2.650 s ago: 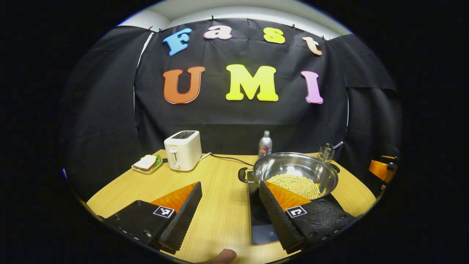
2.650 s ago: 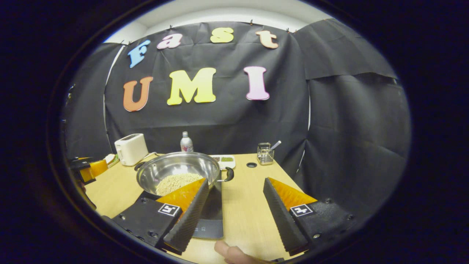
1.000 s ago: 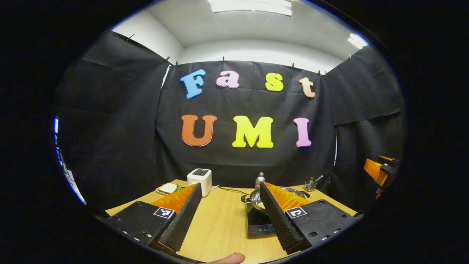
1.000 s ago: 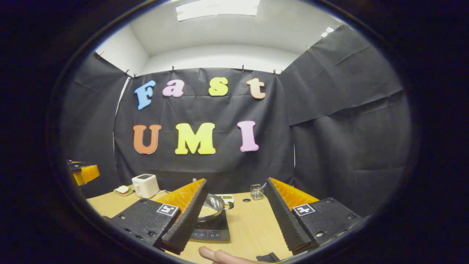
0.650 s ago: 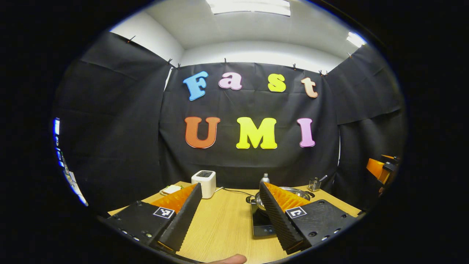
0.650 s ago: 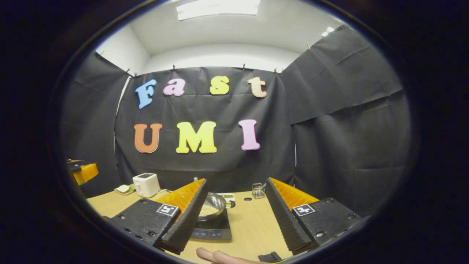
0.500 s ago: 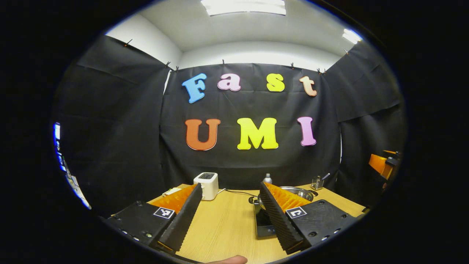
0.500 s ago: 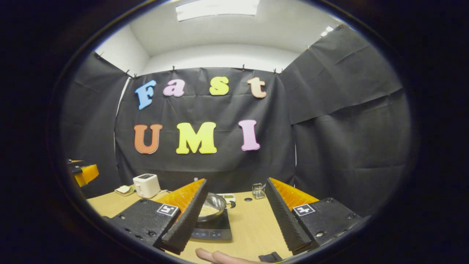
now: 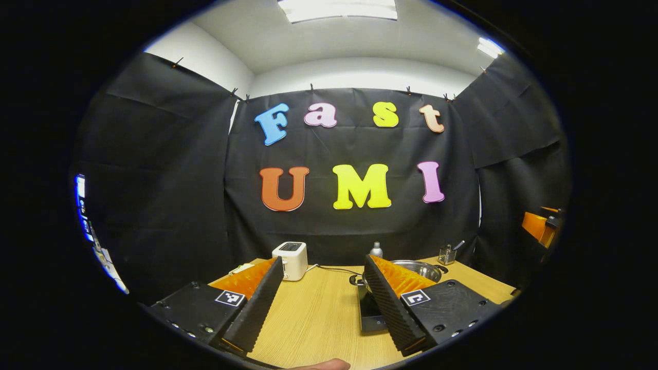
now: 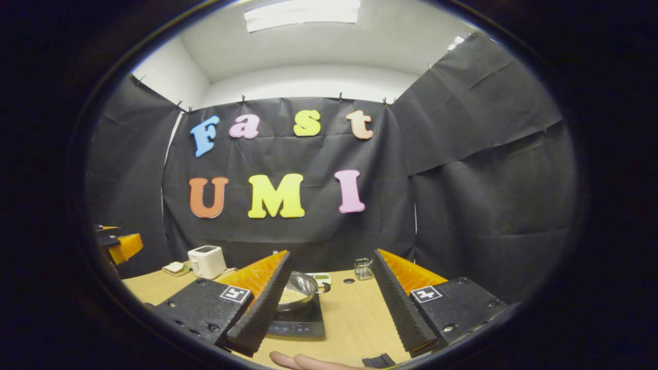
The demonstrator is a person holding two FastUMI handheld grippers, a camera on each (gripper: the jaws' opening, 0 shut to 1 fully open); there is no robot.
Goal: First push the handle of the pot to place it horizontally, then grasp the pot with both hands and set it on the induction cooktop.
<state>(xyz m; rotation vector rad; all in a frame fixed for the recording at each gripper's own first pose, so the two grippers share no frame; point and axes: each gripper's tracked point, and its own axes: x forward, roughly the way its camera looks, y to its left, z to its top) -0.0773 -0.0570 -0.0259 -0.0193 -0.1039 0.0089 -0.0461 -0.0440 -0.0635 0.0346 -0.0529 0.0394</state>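
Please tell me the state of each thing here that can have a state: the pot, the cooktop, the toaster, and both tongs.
Pot: sits on the cooktop, holds pale grains, not held.
Induction cooktop: flat on the table, pot on it.
Toaster: upright, slots empty as far as visible.
Left tongs: open, holding nothing.
Right tongs: open, holding nothing.
Bottle: upright, capped.

The light wooden table carries a black induction cooktop, with a white toaster well to its left and a small glass holder behind to its right.
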